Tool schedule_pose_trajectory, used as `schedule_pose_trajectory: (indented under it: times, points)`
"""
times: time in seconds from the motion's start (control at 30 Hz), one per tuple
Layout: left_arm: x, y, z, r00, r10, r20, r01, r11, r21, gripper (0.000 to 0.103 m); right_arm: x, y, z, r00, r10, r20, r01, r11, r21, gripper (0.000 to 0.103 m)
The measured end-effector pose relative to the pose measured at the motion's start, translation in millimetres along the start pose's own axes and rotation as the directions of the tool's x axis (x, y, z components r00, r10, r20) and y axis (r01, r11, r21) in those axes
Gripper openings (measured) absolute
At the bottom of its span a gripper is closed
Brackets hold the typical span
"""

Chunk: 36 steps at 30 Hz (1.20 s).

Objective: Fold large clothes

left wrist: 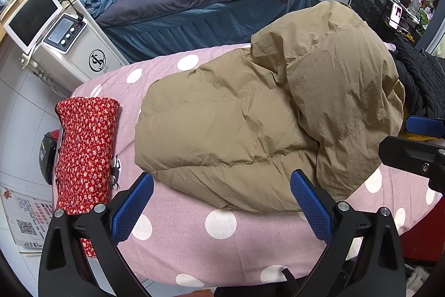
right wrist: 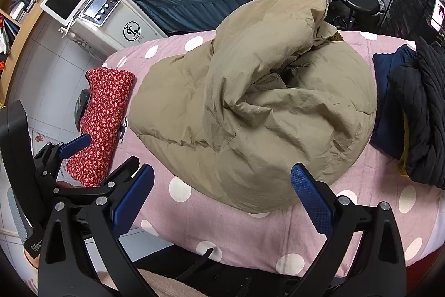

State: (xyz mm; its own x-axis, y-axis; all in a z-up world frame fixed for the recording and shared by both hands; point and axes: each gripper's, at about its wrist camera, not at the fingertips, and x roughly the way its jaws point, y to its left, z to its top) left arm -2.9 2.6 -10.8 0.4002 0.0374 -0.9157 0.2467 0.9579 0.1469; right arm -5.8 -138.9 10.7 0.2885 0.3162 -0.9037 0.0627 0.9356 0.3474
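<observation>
A large tan puffer jacket lies in a bulky heap on the pink polka-dot bed; it also shows in the right wrist view with one part folded up over the rest. My left gripper is open and empty, just in front of the jacket's near edge. My right gripper is open and empty, also just short of the jacket's near edge. The right gripper's blue fingertip shows at the right edge of the left wrist view. The left gripper shows at the left of the right wrist view.
A red floral folded cloth lies at the bed's left edge. Dark clothes are piled on the bed's right side. A white machine with a screen stands at the left. A dark blue bed is behind.
</observation>
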Motion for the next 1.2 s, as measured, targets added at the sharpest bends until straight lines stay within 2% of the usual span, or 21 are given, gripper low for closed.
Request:
schedule_pose_trajectory:
  times: [1.2]
  points:
    - [5.5,1.9,-3.0,1.000,-0.001,-0.014,0.001,1.000,0.013,0.097,3.7,1.9,0.8,1.000,-0.012,-0.014,0.012,1.000,-0.002,0.097]
